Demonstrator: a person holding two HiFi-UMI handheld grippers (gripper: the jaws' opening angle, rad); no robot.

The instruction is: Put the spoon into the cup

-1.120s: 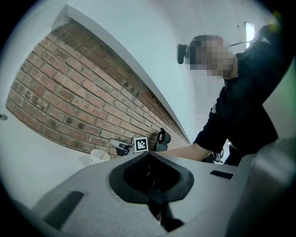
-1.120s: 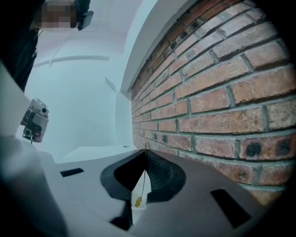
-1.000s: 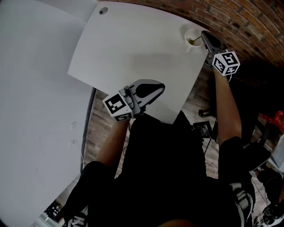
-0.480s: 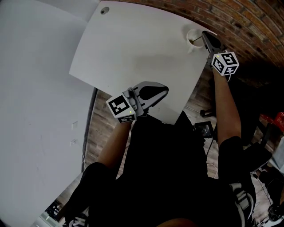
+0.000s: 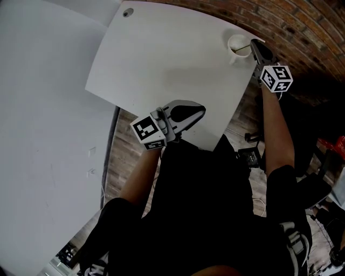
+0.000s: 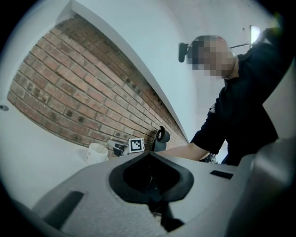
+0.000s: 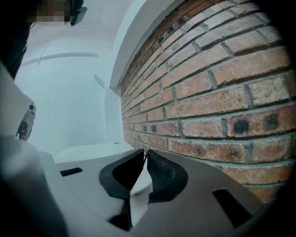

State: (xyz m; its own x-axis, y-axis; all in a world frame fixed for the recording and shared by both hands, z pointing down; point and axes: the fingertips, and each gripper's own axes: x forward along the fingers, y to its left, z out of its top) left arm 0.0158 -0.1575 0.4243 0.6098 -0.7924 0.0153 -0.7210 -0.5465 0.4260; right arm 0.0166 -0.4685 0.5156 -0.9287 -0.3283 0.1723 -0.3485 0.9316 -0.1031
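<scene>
The white cup [image 5: 237,44] stands at the far right corner of the white table [image 5: 161,64], close to the brick wall. The thin spoon [image 5: 245,48] rests with its bowl end inside the cup and its handle reaching right over the rim. My right gripper [image 5: 255,48] sits just right of the cup, shut on the spoon handle [image 7: 145,149], which pokes up between its dark pads. My left gripper [image 5: 188,112] hovers over the table's near edge, shut with nothing in it. In the left gripper view [image 6: 149,157] the cup [image 6: 97,152] shows far off.
The brick wall [image 5: 302,27] runs close behind the cup and the right gripper. A small round hole [image 5: 127,12] marks the table's far left corner. A white wall panel fills the left. Below the table lie wood flooring, a chair base [image 5: 249,156] and cables.
The right gripper has edged slightly right of the cup, the spoon handle still between its jaws. The left gripper has barely shifted.
</scene>
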